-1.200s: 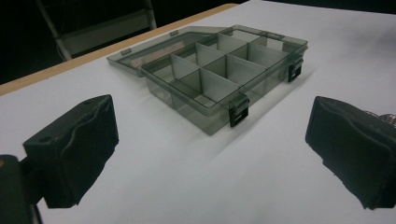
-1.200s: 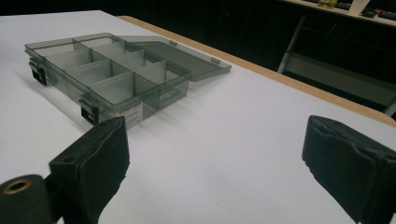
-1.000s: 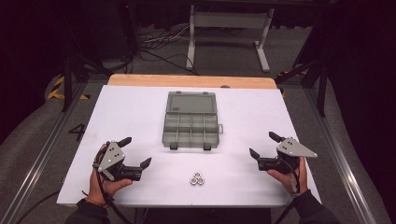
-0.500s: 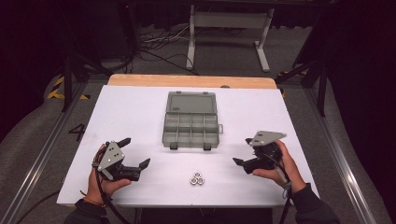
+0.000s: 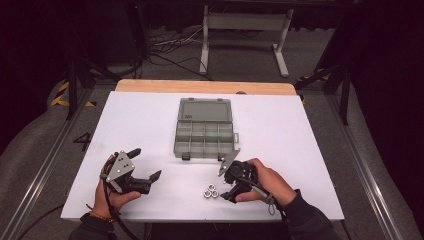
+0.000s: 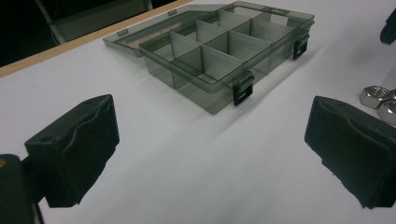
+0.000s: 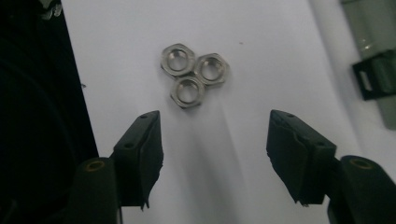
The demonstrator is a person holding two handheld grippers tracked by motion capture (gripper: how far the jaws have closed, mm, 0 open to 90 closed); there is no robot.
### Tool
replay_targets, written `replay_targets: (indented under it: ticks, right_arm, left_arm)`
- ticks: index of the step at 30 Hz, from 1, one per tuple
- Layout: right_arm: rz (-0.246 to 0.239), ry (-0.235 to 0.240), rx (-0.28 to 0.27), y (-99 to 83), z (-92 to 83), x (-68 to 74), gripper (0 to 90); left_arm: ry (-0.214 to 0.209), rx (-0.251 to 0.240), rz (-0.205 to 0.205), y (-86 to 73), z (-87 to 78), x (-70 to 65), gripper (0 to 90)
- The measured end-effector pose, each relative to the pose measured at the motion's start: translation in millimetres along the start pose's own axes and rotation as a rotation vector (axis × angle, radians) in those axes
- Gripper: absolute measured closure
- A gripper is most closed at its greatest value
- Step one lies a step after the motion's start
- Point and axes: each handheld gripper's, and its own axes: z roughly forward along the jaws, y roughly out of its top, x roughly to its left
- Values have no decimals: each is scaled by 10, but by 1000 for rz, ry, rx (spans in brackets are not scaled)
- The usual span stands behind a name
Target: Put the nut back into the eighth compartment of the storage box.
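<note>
Three nuts point(image 5: 210, 191) lie together in a tight cluster, touching each other, on the white surface point(image 5: 150, 130) in the lower middle of the high view. The right hand-held gripper point(image 5: 226, 189) is just to the right of them, its tips pointing at the cluster. Its jaws have just been closing and now stand half open, with nothing between them. In the right gripper view the nuts point(image 7: 193, 74) sit above the two jaws, a little left of the centre, not yet between them. The left hand-held gripper point(image 5: 145, 165) is in the lower left of the high view, well apart from the nuts; its jaws are wide open and hold nothing. A grey box point(image 5: 205, 131) with its lid open stands in the middle of the high view, above the nuts, its compartments empty
</note>
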Motion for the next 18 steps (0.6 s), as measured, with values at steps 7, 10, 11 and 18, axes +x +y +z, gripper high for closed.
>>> replay_targets:
  ticks: [7, 10, 11, 18]
  right_arm:
    - [-72, 21, 109, 159, 220, 77, 515]
    - [-66, 33, 120, 184, 259, 79, 571]
    - [-69, 25, 123, 190, 271, 70, 593]
    - [-51, 34, 119, 226, 335, 95, 626]
  left_arm:
    - [3, 5, 10, 7, 4, -4, 35]
    - [7, 20, 11, 7, 23, -6, 35]
    - [11, 22, 15, 7, 27, -6, 35]
    - [1, 20, 9, 8, 36, -12, 35]
